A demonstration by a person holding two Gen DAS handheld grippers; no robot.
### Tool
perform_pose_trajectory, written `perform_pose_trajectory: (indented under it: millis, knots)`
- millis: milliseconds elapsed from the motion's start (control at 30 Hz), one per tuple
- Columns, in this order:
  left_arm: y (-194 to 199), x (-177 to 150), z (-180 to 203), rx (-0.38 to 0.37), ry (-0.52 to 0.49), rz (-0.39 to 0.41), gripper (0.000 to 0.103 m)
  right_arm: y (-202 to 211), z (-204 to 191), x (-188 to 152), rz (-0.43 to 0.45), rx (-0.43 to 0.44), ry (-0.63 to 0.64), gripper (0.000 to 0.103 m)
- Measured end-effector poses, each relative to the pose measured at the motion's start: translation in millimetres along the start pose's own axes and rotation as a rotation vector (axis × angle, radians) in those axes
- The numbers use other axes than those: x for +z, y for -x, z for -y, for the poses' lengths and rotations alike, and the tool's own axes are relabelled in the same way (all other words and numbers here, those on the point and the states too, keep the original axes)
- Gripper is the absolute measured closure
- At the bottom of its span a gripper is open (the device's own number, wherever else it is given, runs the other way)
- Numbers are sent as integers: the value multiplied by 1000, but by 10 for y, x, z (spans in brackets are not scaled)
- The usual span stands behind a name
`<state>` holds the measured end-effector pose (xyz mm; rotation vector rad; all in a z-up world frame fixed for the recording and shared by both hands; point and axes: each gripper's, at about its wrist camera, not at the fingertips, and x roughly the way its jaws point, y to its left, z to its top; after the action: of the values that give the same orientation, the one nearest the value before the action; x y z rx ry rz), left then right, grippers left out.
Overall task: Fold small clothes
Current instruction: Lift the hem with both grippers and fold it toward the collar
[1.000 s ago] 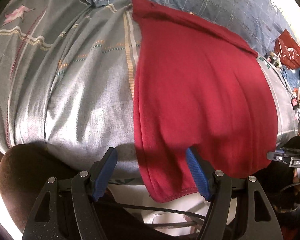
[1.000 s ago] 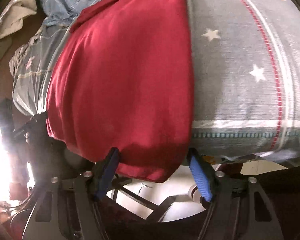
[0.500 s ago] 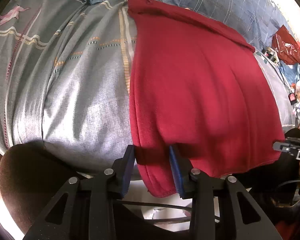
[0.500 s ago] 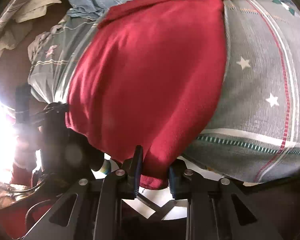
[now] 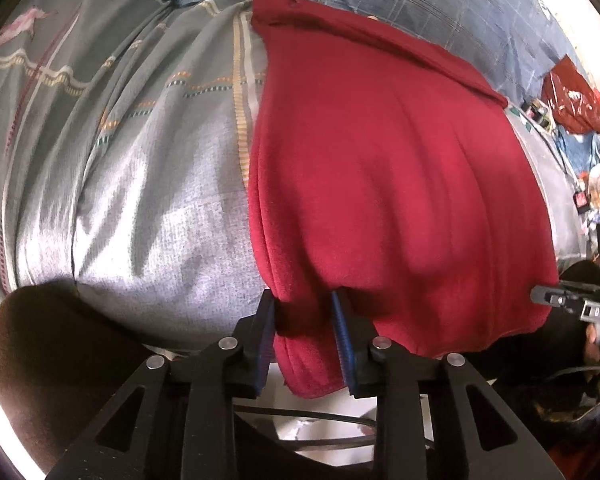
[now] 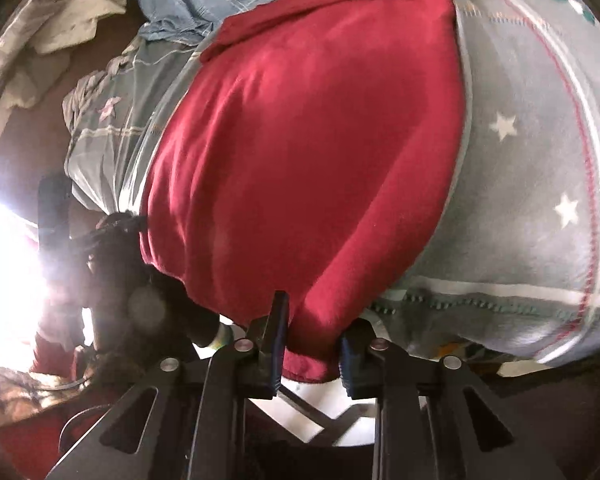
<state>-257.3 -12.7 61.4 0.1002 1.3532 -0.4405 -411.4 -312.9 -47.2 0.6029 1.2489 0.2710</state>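
Red garment (image 5: pixel 380 184) lies flat on the bedsheet (image 5: pixel 140 184), near hem overhanging the edge. Left gripper (image 5: pixel 304 300) and right gripper (image 6: pixel 312 312) have just been closing and now each pinch a near hem corner, likely so both corners lift together for an even fold.

Red knit garment (image 5: pixel 388 184) lying spread on the grey patterned bedsheet (image 5: pixel 148 184) of a bed, its near hem hanging over the bed's near edge. Blue checked blanket (image 5: pixel 400 4) behind the garment, at its far edge. Left hand-held gripper (image 5: pixel 304 340) at the garment's near left corner, hem between its jaws; right hand-held gripper (image 6: pixel 312 344) at the near right corner, likewise. Crumpled white cloth (image 6: pixel 56 40) far left in the right wrist view, beyond the bed.
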Motion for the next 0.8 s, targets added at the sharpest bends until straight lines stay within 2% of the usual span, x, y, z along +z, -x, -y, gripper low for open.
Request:
perform_pose_trajectory:
  millis: [33,100,233,433,633,800]
  knots:
    - [18,-15,-18,2,-8,2,77,-17,11,3,-2,5,-12,79]
    - [15,-28,-15,3,-11,2,95,-10,-21,12,3,8,2,82]
    - [95,-26,-70,-36,28,13,97,239,-146,93,88,61,49,88]
    - [459,56,-50,-72,21,123,97,483,-167,198,175,99,55,89]
    - [828,402,-32,-106,34,263,97,836,-239,535,336,149,62,89]
    - [1038,709,-20,-114,16,365,97,1134,-262,937,454,137,89,89]
